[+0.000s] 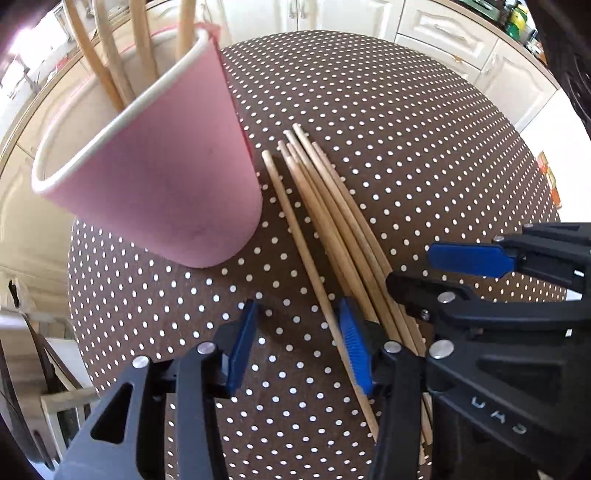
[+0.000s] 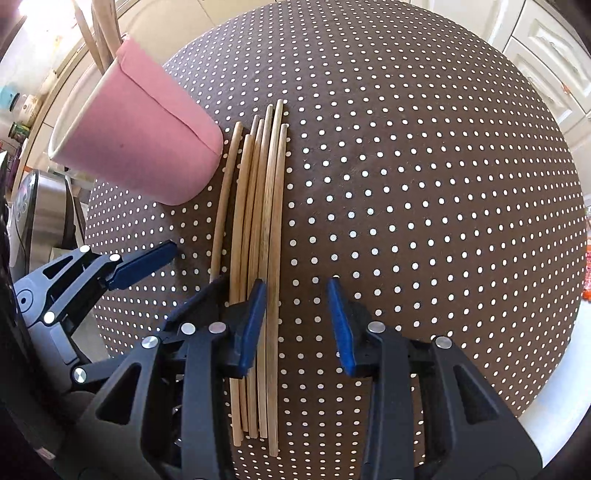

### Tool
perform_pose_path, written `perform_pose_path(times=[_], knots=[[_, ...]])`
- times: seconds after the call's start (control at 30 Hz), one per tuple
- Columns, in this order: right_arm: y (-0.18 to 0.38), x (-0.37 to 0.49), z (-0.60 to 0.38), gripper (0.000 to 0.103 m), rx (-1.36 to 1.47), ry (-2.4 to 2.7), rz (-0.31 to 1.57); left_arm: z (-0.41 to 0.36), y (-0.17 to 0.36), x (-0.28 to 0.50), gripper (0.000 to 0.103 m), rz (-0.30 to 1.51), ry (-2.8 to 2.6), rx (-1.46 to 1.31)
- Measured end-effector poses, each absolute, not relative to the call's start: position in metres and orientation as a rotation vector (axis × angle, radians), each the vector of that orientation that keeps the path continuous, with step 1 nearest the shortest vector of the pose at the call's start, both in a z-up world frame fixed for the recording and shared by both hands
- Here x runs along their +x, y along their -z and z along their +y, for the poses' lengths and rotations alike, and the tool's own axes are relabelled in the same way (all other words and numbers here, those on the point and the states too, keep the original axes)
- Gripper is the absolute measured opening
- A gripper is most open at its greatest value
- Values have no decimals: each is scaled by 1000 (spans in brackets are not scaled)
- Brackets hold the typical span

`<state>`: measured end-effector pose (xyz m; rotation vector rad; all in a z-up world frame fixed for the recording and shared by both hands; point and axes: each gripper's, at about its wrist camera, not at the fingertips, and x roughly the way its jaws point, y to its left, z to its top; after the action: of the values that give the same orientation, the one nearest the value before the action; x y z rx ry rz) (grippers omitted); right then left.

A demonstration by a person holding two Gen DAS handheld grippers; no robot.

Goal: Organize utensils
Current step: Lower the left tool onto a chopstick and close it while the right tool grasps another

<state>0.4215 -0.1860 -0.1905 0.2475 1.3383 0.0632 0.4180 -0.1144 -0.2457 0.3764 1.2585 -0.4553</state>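
- Left wrist view: a bundle of wooden chopsticks (image 1: 332, 229) lies flat on the brown, white-dotted worktop (image 1: 424, 129), just beside the base of a pink cup (image 1: 166, 177).
- One chopstick (image 1: 295, 240) lies slightly apart from the rest, on the cup's side of the bundle.
- More wooden sticks (image 1: 110, 55) stand inside the pink cup, their ends rising past its white rim.
- The left gripper (image 1: 299, 347) points steeply down at the worktop with its blue-padded fingers apart; the separate chopstick crosses the gap close to the right pad, and no pad visibly presses on it.
- The right gripper (image 1: 436, 273) shows at the right edge of this view, low over the near part of the bundle.
- Right wrist view: the right gripper (image 2: 299, 325) has its fingers apart; its left pad sits over the bundle's right side, and whether it touches I cannot tell.
- Only dotted cloth lies between most of that gap.
- Cream cabinets (image 1: 443, 33) stand beyond the worktop.
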Motion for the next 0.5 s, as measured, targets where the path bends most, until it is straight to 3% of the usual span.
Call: perform_pose_path(times=[0.2,0.5], knots=[[197,425,-176,34,191,-50,1373,-79,244,421,13,1263,437,350],[209,474,-158,32,176,-16,1508,-82,244,445,12,1302,419,337]])
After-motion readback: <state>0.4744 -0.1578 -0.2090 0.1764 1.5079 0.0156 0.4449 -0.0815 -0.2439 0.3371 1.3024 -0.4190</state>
